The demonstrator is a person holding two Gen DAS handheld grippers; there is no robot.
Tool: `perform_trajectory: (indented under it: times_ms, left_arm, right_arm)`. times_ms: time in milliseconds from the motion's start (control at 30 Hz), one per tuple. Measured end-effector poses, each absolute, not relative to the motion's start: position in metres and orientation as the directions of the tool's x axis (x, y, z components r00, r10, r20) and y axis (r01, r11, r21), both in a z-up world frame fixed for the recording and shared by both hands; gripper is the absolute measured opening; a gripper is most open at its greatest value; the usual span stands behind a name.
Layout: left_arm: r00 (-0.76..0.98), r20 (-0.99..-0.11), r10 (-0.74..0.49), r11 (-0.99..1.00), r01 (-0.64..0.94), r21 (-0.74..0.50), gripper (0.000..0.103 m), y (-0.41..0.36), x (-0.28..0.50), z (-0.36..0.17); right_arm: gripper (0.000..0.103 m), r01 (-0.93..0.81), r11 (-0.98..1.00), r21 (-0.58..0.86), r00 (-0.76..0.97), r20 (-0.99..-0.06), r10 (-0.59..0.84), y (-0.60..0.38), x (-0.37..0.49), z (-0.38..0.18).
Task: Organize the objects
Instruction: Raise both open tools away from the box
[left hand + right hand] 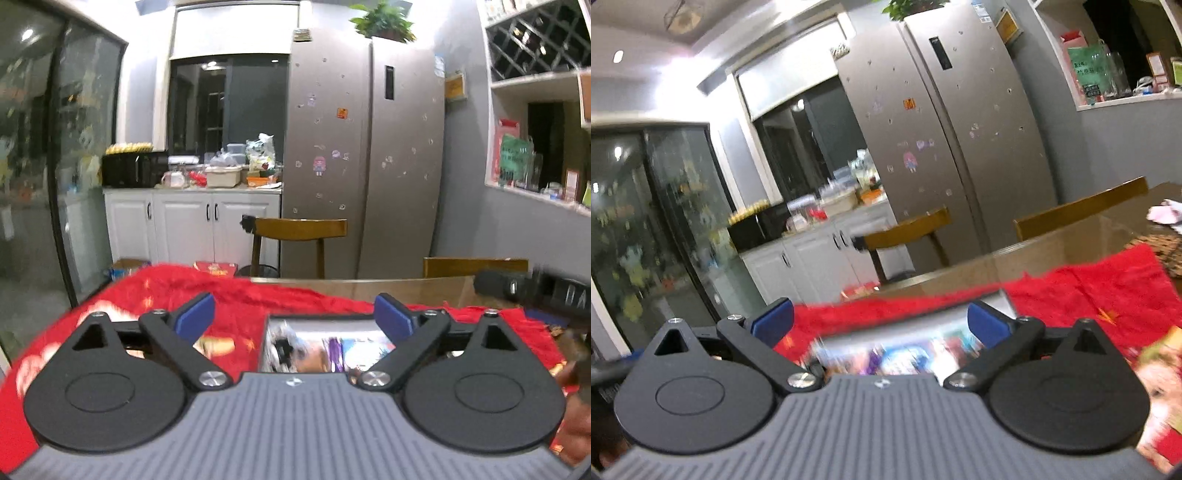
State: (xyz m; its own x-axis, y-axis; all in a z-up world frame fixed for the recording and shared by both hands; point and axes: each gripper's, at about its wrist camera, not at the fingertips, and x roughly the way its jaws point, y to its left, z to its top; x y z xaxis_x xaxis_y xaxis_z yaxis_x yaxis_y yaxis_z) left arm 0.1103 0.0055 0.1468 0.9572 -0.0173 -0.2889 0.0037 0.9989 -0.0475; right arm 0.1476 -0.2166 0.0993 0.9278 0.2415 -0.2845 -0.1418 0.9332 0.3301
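A: Left wrist view. What do the left tongs (295,319) show?

B: Both blue pads (195,315) are spread wide with nothing between them. They hover above a red cloth (251,306) that covers the near part of the tabletop (406,290).

A: And the task's thing?

B: A shallow box of colourful small items (325,347) lies on the red cloth, directly below the spread pads. Its contents are blurred and cannot be named.

A: Right wrist view?

B: The right tongs (881,321) are likewise spread apart and hold nothing. The same box of colourful small items (905,356) appears beneath them, heavily blurred, on the red cloth (1089,291).

A: Surroundings, relative to the red cloth?

B: Beyond its far edge lies the bare tabletop (1071,247), then two wooden chairs (299,227). Behind the chairs stands a silver refrigerator (365,147) with stickers on it and a plant (384,20) on top. A black device (535,291) sits at the cloth's right edge in the left view.
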Motion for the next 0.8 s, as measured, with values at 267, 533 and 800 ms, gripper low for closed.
perform_trajectory:
  times_ms: [267, 533, 800]
  left_arm:
    - [0.930, -0.365, -0.031, 0.999, 0.017, -0.043, 0.096, -0.017, 0.064, 0.056]
    - [0.920, -0.391, 0.024, 1.000, -0.024, 0.005, 0.096, -0.018, 0.083, 0.026]
    - [0.911, -0.411, 0.020, 0.999, -0.007, 0.034, 0.096, -0.020, 0.087, 0.021]
  right_arm:
    - [0.103, -0.139, 0.981, 0.133, 0.929, -0.326, 0.176, -0.201, 0.100, 0.020]
    - [0.103, -0.094, 0.995, 0.045, 0.946, -0.308, 0.104, -0.197, 0.093, 0.009]
    - [0.103, -0.059, 0.998, 0.020, 0.937, -0.343, 0.062, -0.196, 0.095, 0.003]
